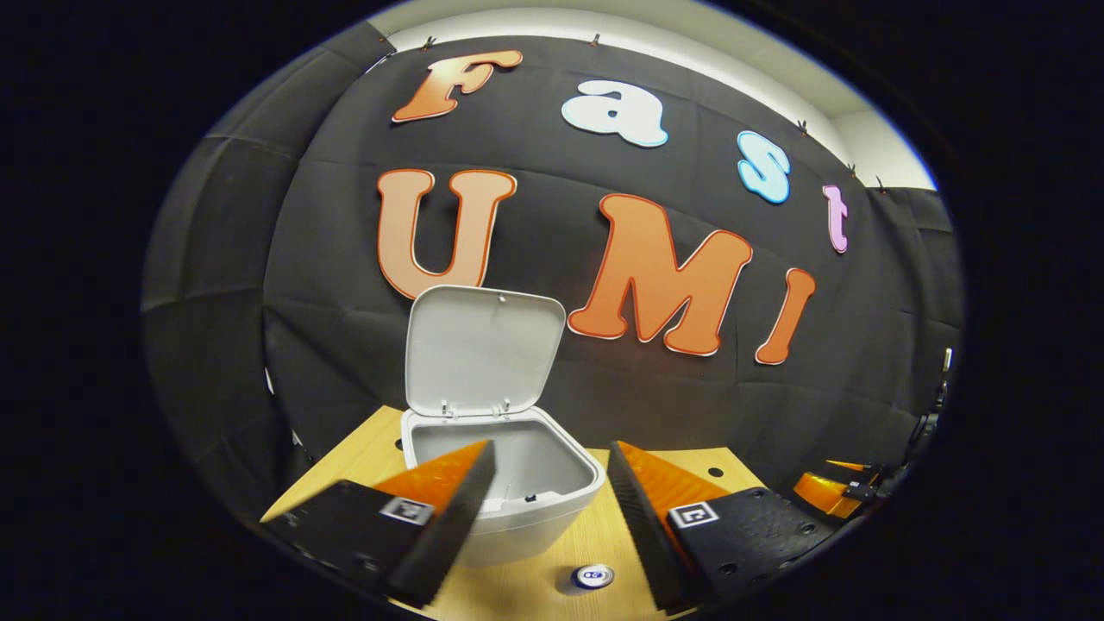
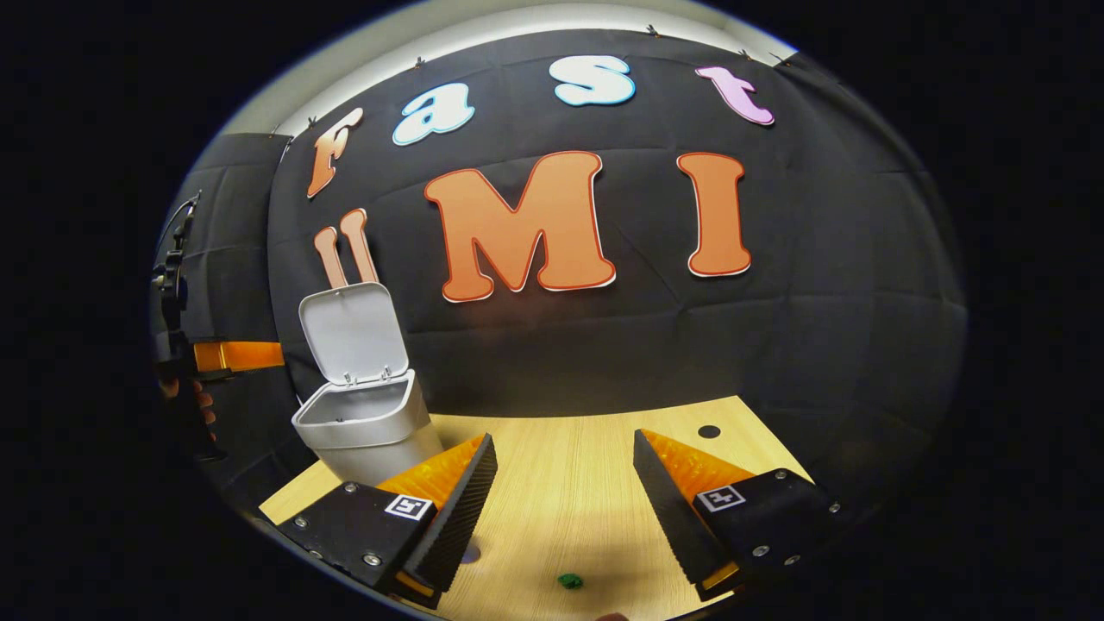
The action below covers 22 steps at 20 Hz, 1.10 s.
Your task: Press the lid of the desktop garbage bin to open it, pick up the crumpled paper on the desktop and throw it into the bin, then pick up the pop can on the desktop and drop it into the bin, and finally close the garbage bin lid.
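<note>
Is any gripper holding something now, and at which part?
Nothing is held: left gripper and right gripper are both open, with nothing between their fingers.

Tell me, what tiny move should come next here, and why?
Probably lower the right gripper onto the small green lump, which is likely the crumpled paper. The bin's lid already stands open, the gripper is open, and the lump lies on the table between its fingers.

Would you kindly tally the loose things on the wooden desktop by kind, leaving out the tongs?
White plastic garbage bin, lid up: 1
Pop can, standing upright, silver top showing: 1
Small green scrap: 1
Total: 3
</note>
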Tool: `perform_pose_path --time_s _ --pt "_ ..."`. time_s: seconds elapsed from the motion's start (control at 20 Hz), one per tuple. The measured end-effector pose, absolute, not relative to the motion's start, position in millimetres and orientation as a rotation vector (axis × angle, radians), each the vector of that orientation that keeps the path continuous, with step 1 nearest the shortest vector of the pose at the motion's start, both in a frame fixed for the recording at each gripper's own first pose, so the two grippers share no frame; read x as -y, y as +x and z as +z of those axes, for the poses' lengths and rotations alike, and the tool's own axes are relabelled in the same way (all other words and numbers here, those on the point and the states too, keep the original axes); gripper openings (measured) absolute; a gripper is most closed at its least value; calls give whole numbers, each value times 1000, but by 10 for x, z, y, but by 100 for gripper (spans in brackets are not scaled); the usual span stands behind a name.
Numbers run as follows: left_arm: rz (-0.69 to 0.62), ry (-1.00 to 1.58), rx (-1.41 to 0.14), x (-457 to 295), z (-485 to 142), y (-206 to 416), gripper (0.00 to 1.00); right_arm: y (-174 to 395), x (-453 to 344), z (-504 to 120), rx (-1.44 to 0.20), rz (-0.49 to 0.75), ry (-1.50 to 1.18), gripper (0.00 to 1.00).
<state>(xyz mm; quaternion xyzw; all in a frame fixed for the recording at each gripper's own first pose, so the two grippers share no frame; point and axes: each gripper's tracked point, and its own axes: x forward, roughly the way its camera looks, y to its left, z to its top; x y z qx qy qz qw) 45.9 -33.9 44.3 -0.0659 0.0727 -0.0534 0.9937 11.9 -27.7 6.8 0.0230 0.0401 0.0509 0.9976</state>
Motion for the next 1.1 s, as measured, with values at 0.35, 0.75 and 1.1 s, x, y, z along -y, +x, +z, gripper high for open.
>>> perform_pose_path --time_s 0.35,0.75,1.1 --pt "-88 -99 -115 303 359 432 94 143 367 -456 -183 99 -21 95" --pt "-79 -33 -175 218 13 460 95 67 330 -1959 -546 127 23 95" --pt "-67 -38 -224 30 -148 468 94 90 371 -2751 -810 123 -55 96"
